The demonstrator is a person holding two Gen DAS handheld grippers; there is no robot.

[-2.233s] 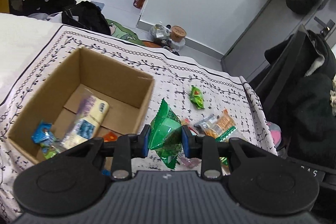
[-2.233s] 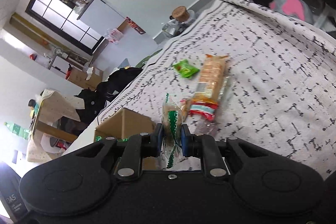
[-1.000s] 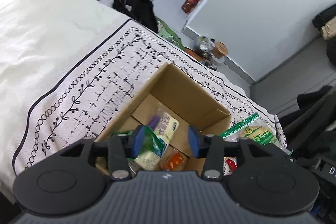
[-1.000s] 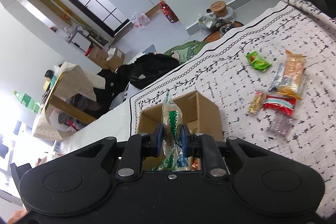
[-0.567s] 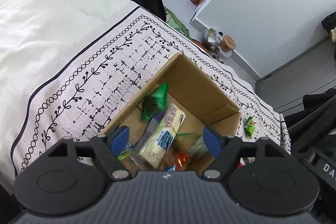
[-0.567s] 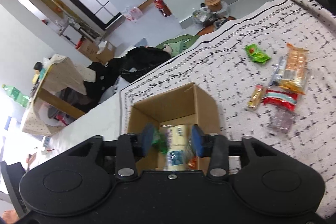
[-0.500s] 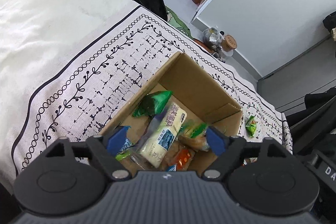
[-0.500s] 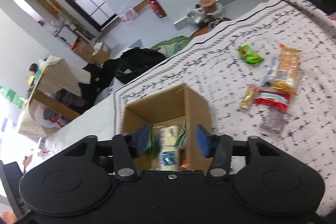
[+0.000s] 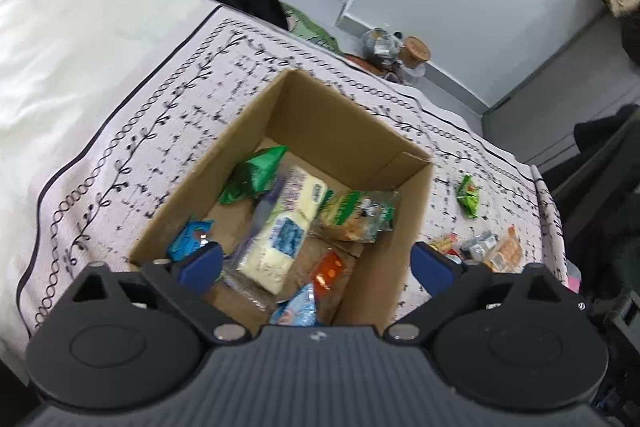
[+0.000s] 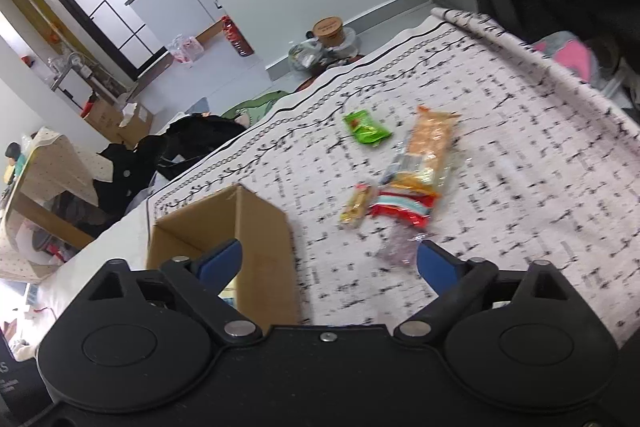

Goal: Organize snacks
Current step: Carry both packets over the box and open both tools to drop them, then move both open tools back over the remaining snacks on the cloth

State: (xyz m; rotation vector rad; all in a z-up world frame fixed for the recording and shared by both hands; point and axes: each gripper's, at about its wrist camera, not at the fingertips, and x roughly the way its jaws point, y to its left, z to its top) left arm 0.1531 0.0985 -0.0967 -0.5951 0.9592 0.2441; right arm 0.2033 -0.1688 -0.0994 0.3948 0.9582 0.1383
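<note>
Inside the cardboard box [image 9: 312, 131] sit about seven snacks already; both hand-held grippers [image 9: 316, 265] [image 10: 328, 263] gape wide, empty, with five loose packets [image 10: 404, 187] left at 1 o'clock.

Your open cardboard box [image 9: 400, 219] holds green, blue, orange and pale yellow snack packets [image 9: 280, 227]; several more packets [image 10: 416, 171] lie loose on the patterned cloth beside it.

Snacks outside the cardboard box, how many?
5, on the patterned cloth: green packet farthest, long orange packet, small yellow bar, red packet, purplish clear packet nearest. Others may be hidden.
</note>
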